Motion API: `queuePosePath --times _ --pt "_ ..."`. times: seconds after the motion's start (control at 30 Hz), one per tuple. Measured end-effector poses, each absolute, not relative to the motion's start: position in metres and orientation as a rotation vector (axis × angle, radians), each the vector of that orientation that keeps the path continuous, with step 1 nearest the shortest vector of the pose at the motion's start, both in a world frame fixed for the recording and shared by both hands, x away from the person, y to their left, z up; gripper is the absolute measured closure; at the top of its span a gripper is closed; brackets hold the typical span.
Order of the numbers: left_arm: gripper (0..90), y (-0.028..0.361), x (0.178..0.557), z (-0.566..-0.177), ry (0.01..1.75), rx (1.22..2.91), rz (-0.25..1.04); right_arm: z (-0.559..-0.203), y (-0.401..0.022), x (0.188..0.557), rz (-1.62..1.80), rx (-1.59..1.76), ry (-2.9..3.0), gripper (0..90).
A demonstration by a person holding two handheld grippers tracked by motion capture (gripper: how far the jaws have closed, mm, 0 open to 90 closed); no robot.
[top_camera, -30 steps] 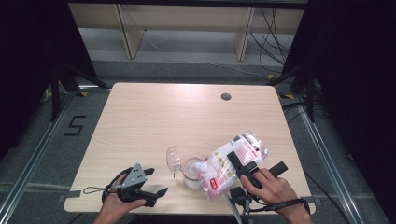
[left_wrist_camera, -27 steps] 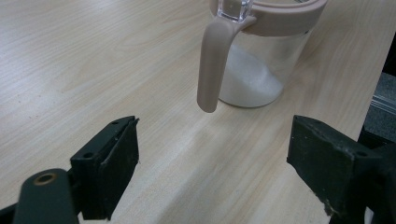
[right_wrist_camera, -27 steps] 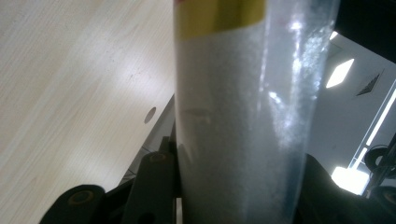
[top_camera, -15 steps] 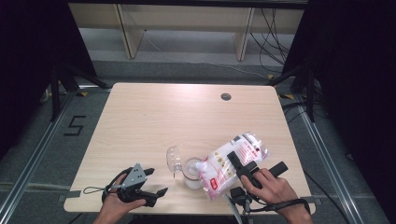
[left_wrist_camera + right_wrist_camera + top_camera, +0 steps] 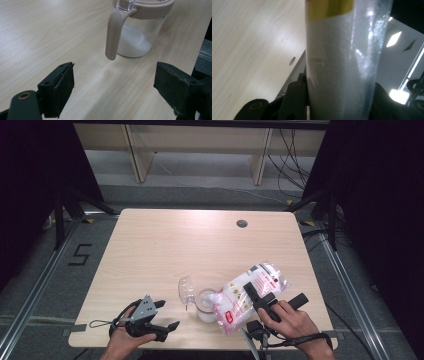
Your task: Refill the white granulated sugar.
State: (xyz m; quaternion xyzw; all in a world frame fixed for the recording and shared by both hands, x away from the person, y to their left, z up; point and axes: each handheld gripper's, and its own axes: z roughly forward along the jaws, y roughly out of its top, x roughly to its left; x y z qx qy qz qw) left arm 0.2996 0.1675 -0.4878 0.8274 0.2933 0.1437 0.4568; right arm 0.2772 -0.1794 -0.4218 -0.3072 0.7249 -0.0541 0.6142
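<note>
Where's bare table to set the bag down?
The far half, from the round hole back toward the jar, lies bare, and the left side too. Crowded near edge: jar, bag, right gripper and left gripper.

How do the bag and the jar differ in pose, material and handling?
The bag is soft plastic, tilted over the jar, clamped in the right gripper. The jar is rigid and clear, stands upright on the table, untouched; the left gripper is open. Both hold white grains.
</note>
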Motion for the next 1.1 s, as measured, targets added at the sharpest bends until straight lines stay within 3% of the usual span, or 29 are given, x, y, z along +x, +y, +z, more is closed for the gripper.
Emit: queuePosePath --times 1.1 --pt "16.1 0.1663 0.2989 -0.4892 0.744 2.018 0.338 -0.4207 -0.1782 0.2757 -0.127 -0.717 1.659 69.3"
